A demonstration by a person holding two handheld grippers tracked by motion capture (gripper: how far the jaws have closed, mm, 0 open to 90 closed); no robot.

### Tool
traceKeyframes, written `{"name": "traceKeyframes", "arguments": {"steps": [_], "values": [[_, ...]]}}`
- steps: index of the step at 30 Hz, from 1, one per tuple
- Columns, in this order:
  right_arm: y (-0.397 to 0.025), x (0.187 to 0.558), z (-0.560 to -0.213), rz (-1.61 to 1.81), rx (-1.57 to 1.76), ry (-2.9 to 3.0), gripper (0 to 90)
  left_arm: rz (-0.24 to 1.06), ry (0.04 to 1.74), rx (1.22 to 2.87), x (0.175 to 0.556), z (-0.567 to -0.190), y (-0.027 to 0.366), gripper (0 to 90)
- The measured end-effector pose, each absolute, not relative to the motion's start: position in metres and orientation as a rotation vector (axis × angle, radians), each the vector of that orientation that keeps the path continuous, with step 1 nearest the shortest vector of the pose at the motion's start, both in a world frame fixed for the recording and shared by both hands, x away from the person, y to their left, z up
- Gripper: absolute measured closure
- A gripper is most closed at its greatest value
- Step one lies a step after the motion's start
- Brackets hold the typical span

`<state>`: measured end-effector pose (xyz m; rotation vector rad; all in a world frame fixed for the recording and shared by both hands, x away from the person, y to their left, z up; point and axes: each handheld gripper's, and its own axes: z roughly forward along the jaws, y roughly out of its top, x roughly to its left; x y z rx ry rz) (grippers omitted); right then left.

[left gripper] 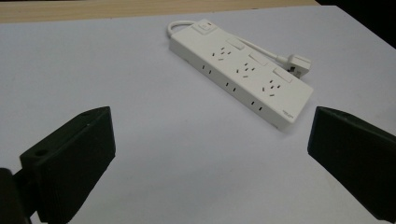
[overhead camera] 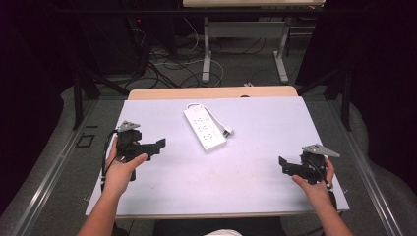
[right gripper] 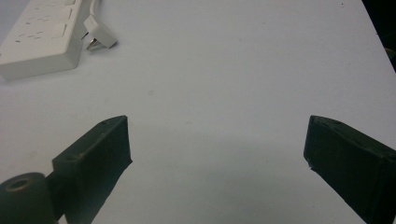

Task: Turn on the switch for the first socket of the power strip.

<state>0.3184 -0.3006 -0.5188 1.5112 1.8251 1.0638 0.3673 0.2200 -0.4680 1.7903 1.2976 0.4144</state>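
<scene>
A white power strip (overhead camera: 204, 127) lies slanted on the white table top (overhead camera: 246, 177), its cord looped behind it and its plug (overhead camera: 227, 131) resting beside it. The left gripper view has the power strip (left gripper: 240, 70) ahead and to the right, with the plug (left gripper: 299, 63) past it. My left gripper (overhead camera: 160, 146) hovers left of the strip, open and holding nothing (left gripper: 210, 154). My right gripper (overhead camera: 285, 164) is near the table's right edge, open and holding nothing (right gripper: 217, 158). The strip's end (right gripper: 39, 39) and the plug (right gripper: 100, 35) show at the top left of the right gripper view.
The table's wooden far edge (overhead camera: 211, 92) shows beyond the white top. Behind it stand the legs of another table (overhead camera: 206, 54) among floor cables. Dark curtains hang on both sides. A metal rail (overhead camera: 364, 162) runs along the right.
</scene>
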Motion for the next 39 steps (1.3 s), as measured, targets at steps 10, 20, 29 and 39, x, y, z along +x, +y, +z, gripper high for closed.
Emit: {"name": "traceKeyframes", "arguments": {"steps": [10,20,29,39], "values": [[-0.300,0.319,-0.520,1.058,1.504,1.837,6.7,0.469,1.315,1.821,0.364,-0.491,0.234,1.1],[-0.300,0.319,-0.520,1.052,1.491,1.831,6.7,0.479,1.317,1.823,0.362,-0.508,0.241,1.1],[-0.301,0.319,-0.519,1.054,1.496,1.840,6.7,0.530,1.297,1.843,0.362,-0.525,0.241,1.1],[-0.300,0.319,-0.520,1.059,1.500,1.837,6.7,0.524,1.292,1.874,0.364,-0.536,0.239,1.1]]}}
